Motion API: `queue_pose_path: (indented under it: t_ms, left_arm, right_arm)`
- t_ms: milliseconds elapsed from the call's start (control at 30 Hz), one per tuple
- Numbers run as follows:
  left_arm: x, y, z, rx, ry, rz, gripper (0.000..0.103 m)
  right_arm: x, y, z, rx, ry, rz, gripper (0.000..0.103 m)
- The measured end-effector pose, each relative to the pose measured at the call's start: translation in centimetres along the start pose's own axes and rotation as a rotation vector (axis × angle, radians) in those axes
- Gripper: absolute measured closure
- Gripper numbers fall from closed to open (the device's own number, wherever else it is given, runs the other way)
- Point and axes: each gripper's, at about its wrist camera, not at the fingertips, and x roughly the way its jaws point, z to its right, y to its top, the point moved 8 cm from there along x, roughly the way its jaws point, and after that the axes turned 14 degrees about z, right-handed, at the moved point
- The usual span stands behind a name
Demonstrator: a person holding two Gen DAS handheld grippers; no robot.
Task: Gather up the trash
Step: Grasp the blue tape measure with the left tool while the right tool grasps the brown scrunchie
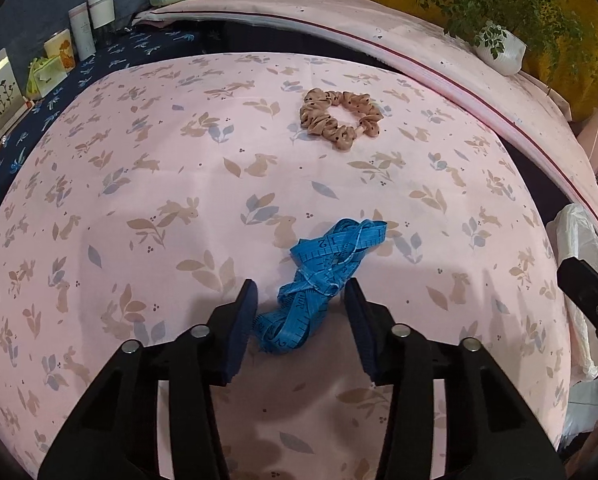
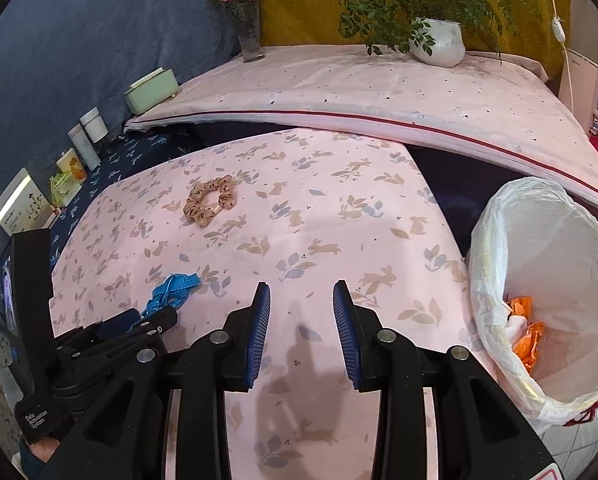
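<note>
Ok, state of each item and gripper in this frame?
left gripper: open, jaws astride the tape, pads not pressing
right gripper: open, empty
blue measuring tape: bunched on the sheet
scrunchie: lying flat, untouched
bin: lined, orange scraps inside

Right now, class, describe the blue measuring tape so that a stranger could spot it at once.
Start at the pink rabbit-print cloth covering the table. Near its front edge, between the left gripper's open jaws, lies the measuring tape. It is a bright blue tangle with printed numbers, unlike the beige dotted scrunchie farther back.
</note>
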Motion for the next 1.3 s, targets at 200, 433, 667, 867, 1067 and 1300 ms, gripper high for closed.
queue_pose_path:
  t_ms: [200,433,667,867,1067,1300]
  left_arm:
    - [0.2,0.6,-0.8,-0.03,-0.023,0.006,0.078]
    - [0.7,3.1,-2.7,-0.077,-0.011,0.039,0.079]
    - [1.9,6.4,-4.1,-0.088,0.002,0.074,0.079]
    - [3.6,8.5,-4.6,-0.088,0.005,0.088,0.079]
    - [5.2,9.3,-4.6,-0.084,0.001,0.082,0.079]
    - [5.6,8.9,-4.0,-0.082,-0.003,0.068,0.079]
  right_arm:
    - [1.9,-0.4,-1.3,-0.007,0.011,-0.024,0.07]
    - [5.0,0.5,-3.2,0.003,0.04,-0.046,0.07]
    - [9.5,2.2,-5.7,0.007,0.064,-0.064,0.07]
    - [13.8,3.5,-6.8,0.028,0.072,-0.086,0.07]
    - [16.7,3.7,-7.5,0.039,0.076,-0.111,0.07]
    - [17.4,3.0,-7.8,0.012,0.083,-0.132,0.093]
